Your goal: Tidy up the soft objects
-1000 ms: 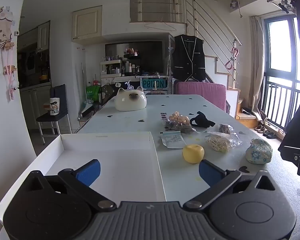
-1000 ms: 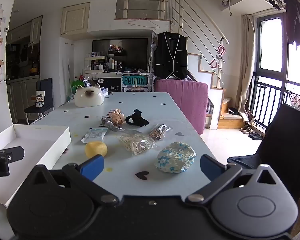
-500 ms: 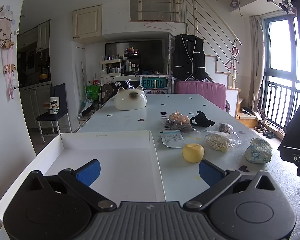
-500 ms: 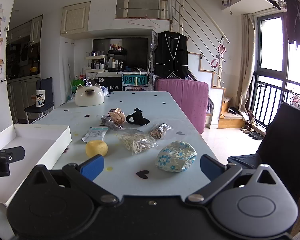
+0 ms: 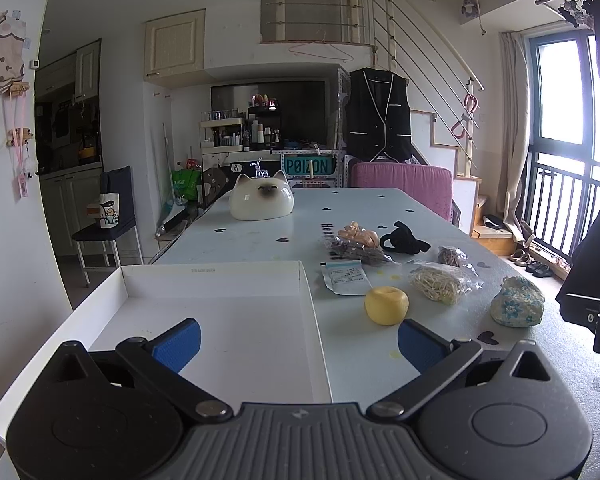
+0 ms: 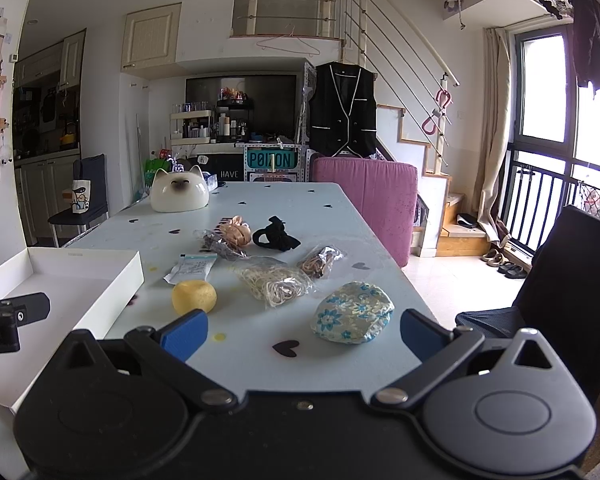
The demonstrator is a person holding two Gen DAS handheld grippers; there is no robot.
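Both claws wide; pale-blue table [image 6: 320,208], heart stickers.

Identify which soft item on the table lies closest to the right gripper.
The blue-flowered fabric pouch, just ahead of the open right gripper near its right finger. The yellow foam ball sits farther left; the bagged items lie behind.

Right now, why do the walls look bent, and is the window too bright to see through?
Both wrist views are fisheye, so the edges curve. In the right view the window is blown out white; in the left view the table is evenly lit and sharp.
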